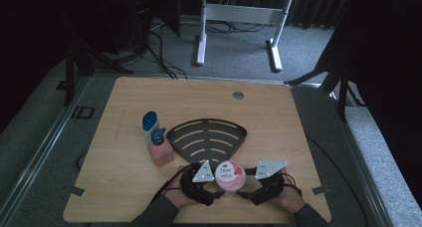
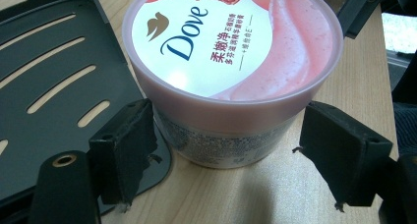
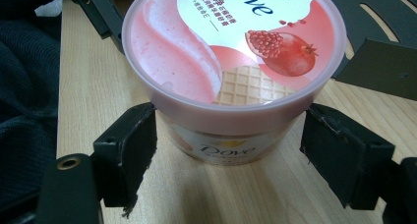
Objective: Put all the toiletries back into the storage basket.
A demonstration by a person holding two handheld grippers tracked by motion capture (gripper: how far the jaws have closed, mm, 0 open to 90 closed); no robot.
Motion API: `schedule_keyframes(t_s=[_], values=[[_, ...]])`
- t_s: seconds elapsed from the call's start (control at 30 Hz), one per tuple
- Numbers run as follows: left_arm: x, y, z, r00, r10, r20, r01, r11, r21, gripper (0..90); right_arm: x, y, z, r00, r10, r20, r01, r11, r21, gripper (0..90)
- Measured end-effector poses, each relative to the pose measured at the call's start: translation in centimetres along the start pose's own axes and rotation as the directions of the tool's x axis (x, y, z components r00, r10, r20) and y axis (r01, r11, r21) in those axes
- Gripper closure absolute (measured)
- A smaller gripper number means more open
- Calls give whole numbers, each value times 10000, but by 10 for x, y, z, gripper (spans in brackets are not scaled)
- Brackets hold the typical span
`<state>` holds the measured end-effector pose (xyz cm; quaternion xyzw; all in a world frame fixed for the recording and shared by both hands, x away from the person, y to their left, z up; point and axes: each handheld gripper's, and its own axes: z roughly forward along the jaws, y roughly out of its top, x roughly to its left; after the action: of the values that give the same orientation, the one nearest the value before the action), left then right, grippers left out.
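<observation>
Dim room, grey carpet, white desk legs at the back, cables on the floor; wooden counter [image 1: 278, 122] in the middle. High view gave the layout: a pink tub [image 1: 229, 176] stood at the near edge, centred, just in front of a dark slotted fan-shaped tray [image 1: 206, 136]. A blue-capped bottle [image 1: 150, 125] and a pink bottle [image 1: 160, 148] stood touching each other just left of the tray. Left tool [image 1: 215, 191] and right tool [image 1: 246, 191] came in from either side of the tub, a hand behind each, grey plates on top.

The two gripper views gave detail the high view lacked. Left gripper view: tub [image 2: 231, 71] upright on the wood, translucent pink lid with a white Dove label and a pink cream swirl, small print on the side wall. Tray [image 2: 54, 76] lay beside the tub and passed under the left jaw. Right gripper view: the other side of the tub [image 3: 233, 67], pomegranate and waffle pattern on the lid, Dove logo on the wall, a dark sleeve at the left edge.

Left tool [image 2: 223, 150]: jaws wide apart, straddling the tub base; the left pad looked close to or touching the wall, the right one had a gap. Right tool [image 3: 226, 150]: also spread wide, one jaw on each side of the tub; contact could not be told. Neither clamped.
</observation>
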<state>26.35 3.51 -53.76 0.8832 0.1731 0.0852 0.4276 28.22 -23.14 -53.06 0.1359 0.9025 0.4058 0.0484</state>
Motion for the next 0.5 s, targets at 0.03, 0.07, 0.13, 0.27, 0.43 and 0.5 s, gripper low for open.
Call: schedule_keyframes(t_s=[0.03, 0.07, 0.13, 0.27, 0.43, 0.5], values=[[0, 0, 0, 10000, 33, 18, -33, 10000, 18, 220, 0, 0, 0, 10000, -25, 6, 25, 10000, 17, 213], [0, 0, -1, 10000, 61, 33, -61, 10000, 14, 225, 0, 0, -1, 10000, -42, 6, 42, 10000, 41, 213], [-1, 0, -1, 10000, 36, 72, -36, 10000, -10, 239, 1, 0, -2, 10000, -80, 19, 80, 10000, 34, 212], [-1, 1, -2, 10000, 72, 65, -72, 10000, 42, 260, 2, 0, -3, 9998, -193, 101, 192, 9998, 75, 207], [-2, 2, -1, 10000, 71, -14, -71, 10000, -2, 260, 1, 0, -3, 9998, -151, 125, 150, 9999, 65, 205], [-2, 2, -1, 9999, 108, -55, -108, 9999, 49, 260, 1, 0, -3, 9997, -177, 140, 176, 9998, 81, 206]])
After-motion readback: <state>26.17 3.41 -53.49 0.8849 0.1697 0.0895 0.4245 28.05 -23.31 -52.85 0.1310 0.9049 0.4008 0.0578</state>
